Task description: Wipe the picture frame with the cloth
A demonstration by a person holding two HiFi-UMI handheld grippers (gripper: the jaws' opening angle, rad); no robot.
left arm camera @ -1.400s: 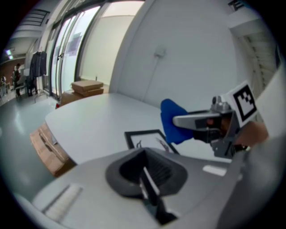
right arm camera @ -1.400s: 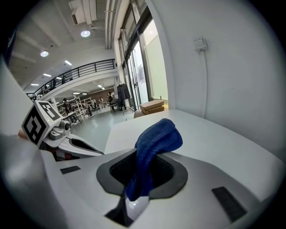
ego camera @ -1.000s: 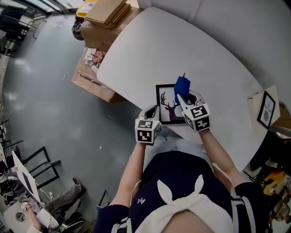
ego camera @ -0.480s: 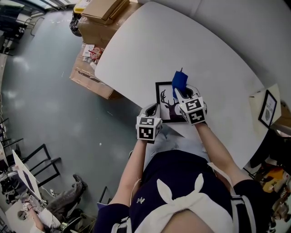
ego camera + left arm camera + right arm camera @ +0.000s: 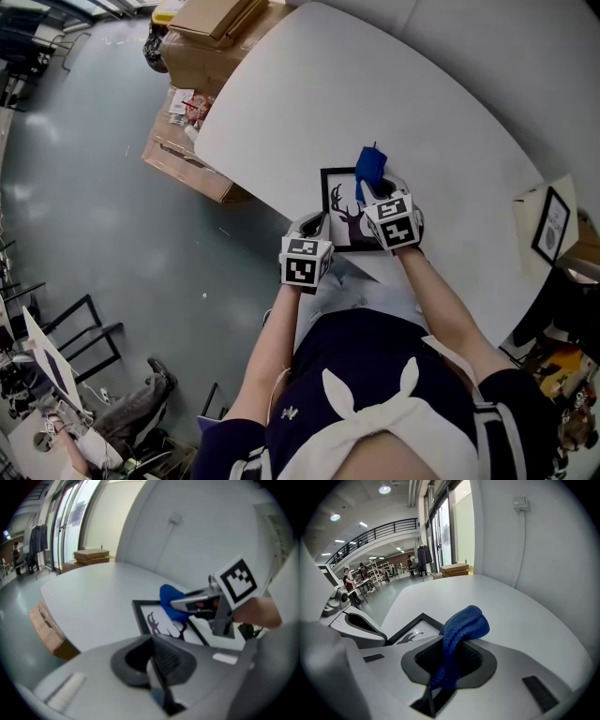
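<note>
A black picture frame with a deer silhouette lies near the front edge of the white table. My right gripper is shut on a blue cloth, which hangs over the frame's right part. In the right gripper view the cloth bulges out of the jaws above the frame. My left gripper sits at the frame's near left corner, its jaws closed together with nothing seen between them. The left gripper view shows the frame, the cloth and the right gripper ahead.
Cardboard boxes are stacked on the floor beyond the table's left end. A second small framed picture stands at the table's right edge. Chairs stand on the floor at lower left. The table's front edge runs just below the frame.
My right gripper with the blue cloth has shifted a little leftward and away from me over the frame. The left gripper has stayed at the frame's near left corner.
</note>
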